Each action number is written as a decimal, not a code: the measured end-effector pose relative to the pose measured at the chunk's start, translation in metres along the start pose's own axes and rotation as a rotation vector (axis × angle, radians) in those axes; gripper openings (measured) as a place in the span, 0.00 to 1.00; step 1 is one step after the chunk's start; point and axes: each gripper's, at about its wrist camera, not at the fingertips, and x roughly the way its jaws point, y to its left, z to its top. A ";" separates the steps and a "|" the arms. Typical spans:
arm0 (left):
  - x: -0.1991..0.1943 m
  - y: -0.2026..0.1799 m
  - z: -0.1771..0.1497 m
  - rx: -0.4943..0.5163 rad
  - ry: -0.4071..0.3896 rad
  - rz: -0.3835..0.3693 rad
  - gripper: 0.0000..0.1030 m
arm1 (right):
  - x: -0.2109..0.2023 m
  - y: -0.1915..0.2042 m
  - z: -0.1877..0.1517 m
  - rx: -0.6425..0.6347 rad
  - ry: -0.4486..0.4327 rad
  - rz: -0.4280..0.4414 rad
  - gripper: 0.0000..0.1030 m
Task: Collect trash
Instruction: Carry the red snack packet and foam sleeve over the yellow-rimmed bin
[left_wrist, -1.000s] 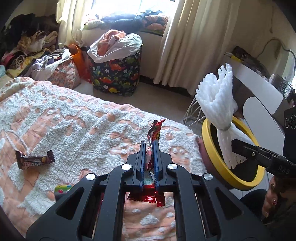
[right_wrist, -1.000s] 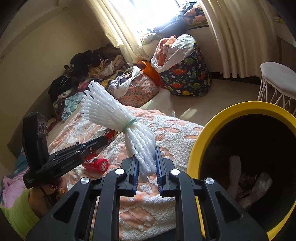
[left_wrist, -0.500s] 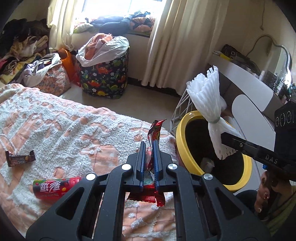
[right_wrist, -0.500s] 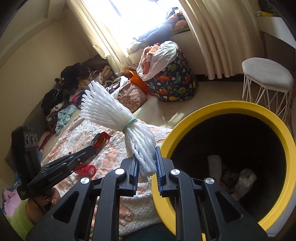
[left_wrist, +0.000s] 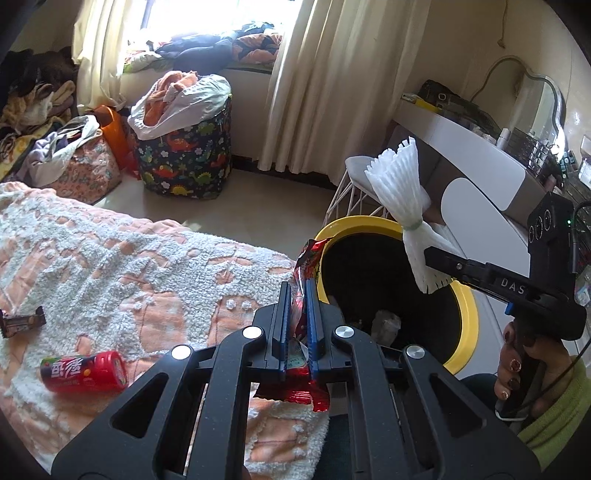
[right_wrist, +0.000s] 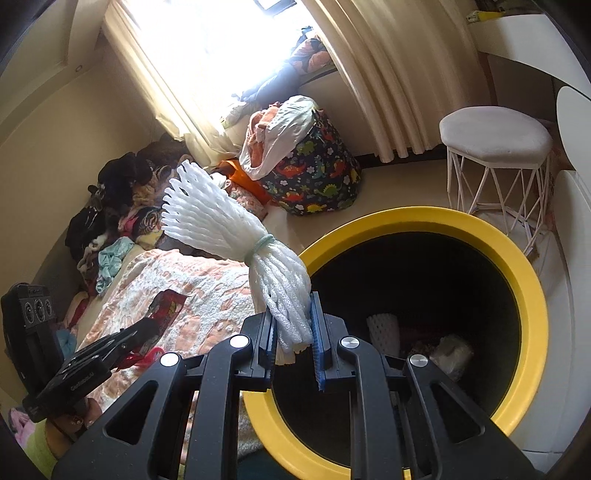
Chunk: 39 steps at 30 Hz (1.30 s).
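Through the left wrist camera, the round black bin with the yellow rim (left_wrist: 466, 314) has slid from the right edge of the picture toward its middle over the last second, and a red cylindrical snack can (left_wrist: 84, 371) on the peach and white tufted bedspread (left_wrist: 110, 266) has come fully into sight. The left gripper (left_wrist: 296, 291) stays clamped on a crinkled red foil wrapper (left_wrist: 308, 258), whose long axis runs along the fingers, its free end poking up and forward to overlap the bin's near rim. The right gripper (left_wrist: 430, 254) reaches in from the right, pinching a white foam net bundle tied with a green band (left_wrist: 400, 195). Through the right wrist camera, the bin (right_wrist: 524, 291) now fills the right half, its mouth lying beneath the fingers where a second ago only bedspread lay there. The right gripper (right_wrist: 293, 310) remains closed narrowly on the bundle's lower end; the bundle (right_wrist: 218, 218) stands with its long axis tilted, its fanned end pointing up and left, over the bed beside the bin rim.
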 end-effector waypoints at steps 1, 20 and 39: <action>0.000 -0.003 0.000 0.005 0.000 -0.003 0.04 | -0.001 -0.003 0.001 0.006 -0.004 -0.005 0.15; 0.003 -0.036 -0.002 0.040 0.002 -0.050 0.04 | -0.017 -0.040 0.009 0.069 -0.050 -0.085 0.15; 0.027 -0.078 -0.009 0.119 0.050 -0.115 0.04 | -0.024 -0.069 0.011 0.157 -0.074 -0.152 0.16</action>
